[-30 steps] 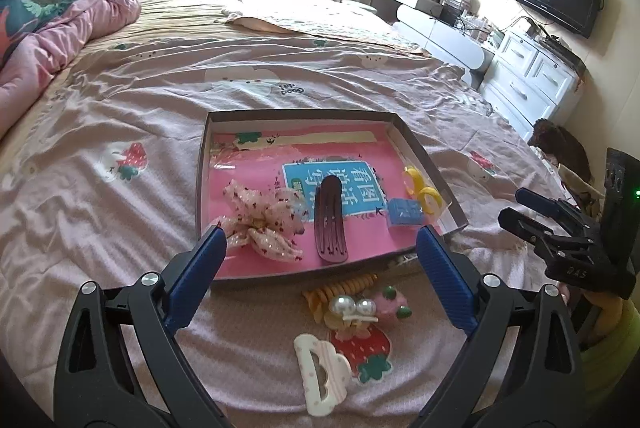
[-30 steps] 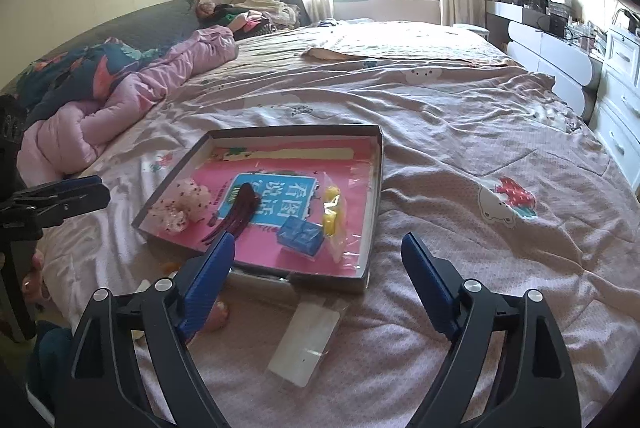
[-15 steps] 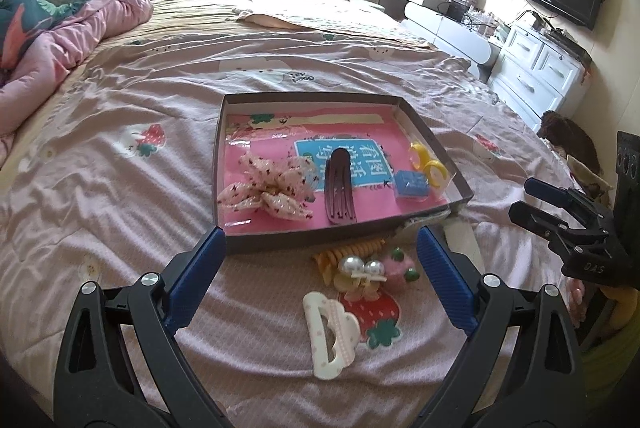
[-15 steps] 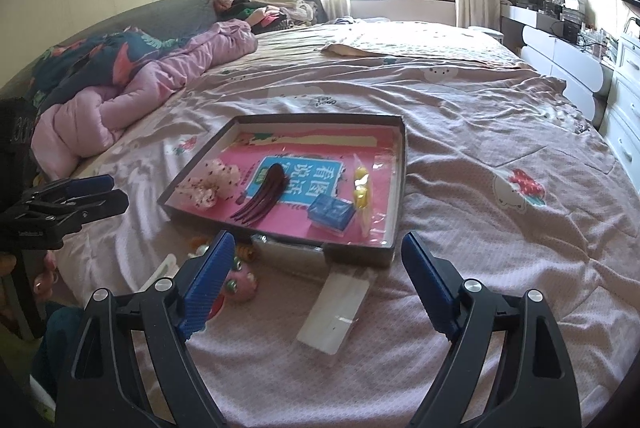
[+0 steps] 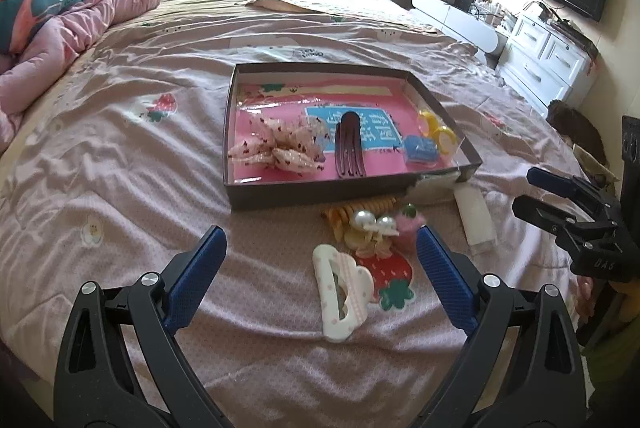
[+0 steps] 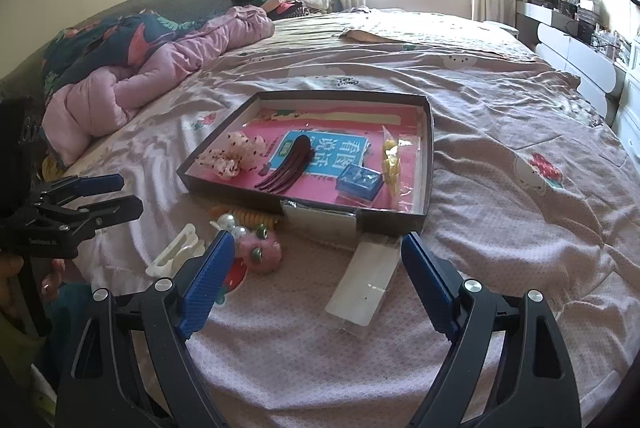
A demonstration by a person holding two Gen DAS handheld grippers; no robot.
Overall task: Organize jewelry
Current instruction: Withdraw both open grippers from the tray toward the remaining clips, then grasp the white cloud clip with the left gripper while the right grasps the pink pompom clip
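Both grippers hang over a bed covered in a pink sheet (image 5: 120, 188), and both stand released with nothing between their blue pads; the left gripper (image 5: 320, 264) has its jaws spread wide above a small heap of hair accessories, with one fingertip (image 5: 430, 244) just beside a pink fuzzy clip (image 5: 410, 228) but not visibly touching it; the right gripper (image 6: 316, 256) is equally wide apart, its fingers framing a clear plastic packet (image 6: 366, 280) that lies flat on the sheet, apart from both pads. The shallow dark tray (image 5: 320, 194) sits on the bed beyond the grippers; inside it lie a frilly pink bow (image 5: 280, 144), a dark maroon hair comb (image 5: 350, 144), a small blue box (image 5: 420, 148) and yellow rings (image 5: 438, 130). Outside the tray, against its near wall, are a yellow spiral hair tie (image 5: 360, 208), a pearl clip (image 5: 374, 222) and a white claw clip (image 5: 340, 294) nearest the left gripper.
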